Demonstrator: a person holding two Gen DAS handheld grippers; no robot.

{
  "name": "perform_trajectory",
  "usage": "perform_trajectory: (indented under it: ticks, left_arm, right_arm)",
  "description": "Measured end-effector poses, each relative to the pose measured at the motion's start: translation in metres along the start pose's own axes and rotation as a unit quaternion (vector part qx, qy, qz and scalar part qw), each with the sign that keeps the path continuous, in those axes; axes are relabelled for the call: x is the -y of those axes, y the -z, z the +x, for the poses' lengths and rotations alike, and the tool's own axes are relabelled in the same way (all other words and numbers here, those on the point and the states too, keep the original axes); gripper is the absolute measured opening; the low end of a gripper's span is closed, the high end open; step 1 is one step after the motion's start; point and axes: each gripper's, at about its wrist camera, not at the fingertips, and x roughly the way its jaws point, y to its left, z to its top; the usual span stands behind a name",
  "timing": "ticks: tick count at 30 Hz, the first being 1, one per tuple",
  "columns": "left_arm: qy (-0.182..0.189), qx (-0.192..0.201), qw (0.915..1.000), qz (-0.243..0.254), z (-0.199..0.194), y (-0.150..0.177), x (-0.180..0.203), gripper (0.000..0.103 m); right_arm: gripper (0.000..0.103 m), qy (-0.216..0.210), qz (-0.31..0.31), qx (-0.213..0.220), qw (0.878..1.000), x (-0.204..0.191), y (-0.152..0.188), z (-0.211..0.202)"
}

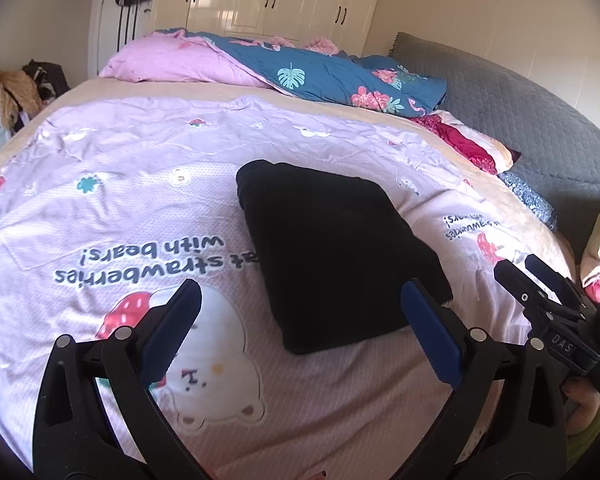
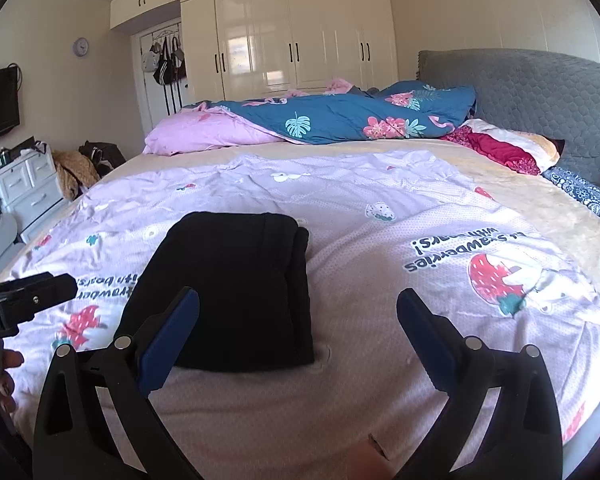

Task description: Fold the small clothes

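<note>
Item: black garment (image 1: pixel 336 256), soft matte knit or fleece, weave too dark to be told, laid as a compact squarish bundle of several layers on the bed sheet (image 1: pixel 140 208); a rolled or doubled edge is seen along its right side in the right wrist view. Support: a bed, covered by a pale lilac sheet of fine dotted texture, lightly creased, printed with strawberries, bears and lettering. Left tool (image 1: pixel 300 332): released, blue-padded fingers spread wide, nothing held, set just short of the bundle's near edge, the right pad overlapping that edge in the view; contact cannot be told. Right tool (image 2: pixel 298 340): likewise released and empty, its left pad drawn over the bundle's near corner, its right pad over bare sheet. Step in hand, as judged: folding of this piece appears finished or nearly so, with both tools freed from the cloth. Next move, as judged: either the bundle is to be pressed flat and set aside, or another small piece is to be fetched; loose layers could slip if lifted by one edge only. Also present: a quilt (image 2: pixel 340 120) in teal with flowers, a grey quilted headboard (image 2: pixel 540 92), glossy cream wardrobes (image 2: pixel 300 40).
</note>
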Motion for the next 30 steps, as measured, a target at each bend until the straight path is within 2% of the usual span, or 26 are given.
perform_trajectory:
  ticks: [4, 11, 14, 19, 30]
  left_arm:
    - [-0.006, 0.0, 0.9999, 0.009, -0.012, 0.015, 0.002, 0.094]
    - [-0.011, -0.015, 0.9998, 0.005, -0.022, 0.041, -0.001, 0.094]
    - [-0.015, -0.017, 0.9997, -0.003, -0.028, 0.05, -0.006, 0.094]
    - [-0.017, -0.015, 0.9996, -0.015, -0.032, 0.056, -0.013, 0.094]
    - [-0.032, -0.029, 0.999, -0.011, -0.023, 0.057, -0.016, 0.094]
  right_arm:
    - [0.099, 0.01, 0.002, -0.001, 1.0, -0.004, 0.017, -0.015]
    - [0.099, 0.016, -0.012, -0.03, 0.999, -0.013, 0.049, -0.032]
    - [0.099, 0.021, -0.022, -0.021, 0.999, -0.019, 0.052, -0.04]
    - [0.099, 0.027, -0.015, -0.049, 0.998, -0.025, 0.061, -0.039]
    - [0.099, 0.038, -0.032, -0.061, 0.997, -0.031, 0.065, -0.032]
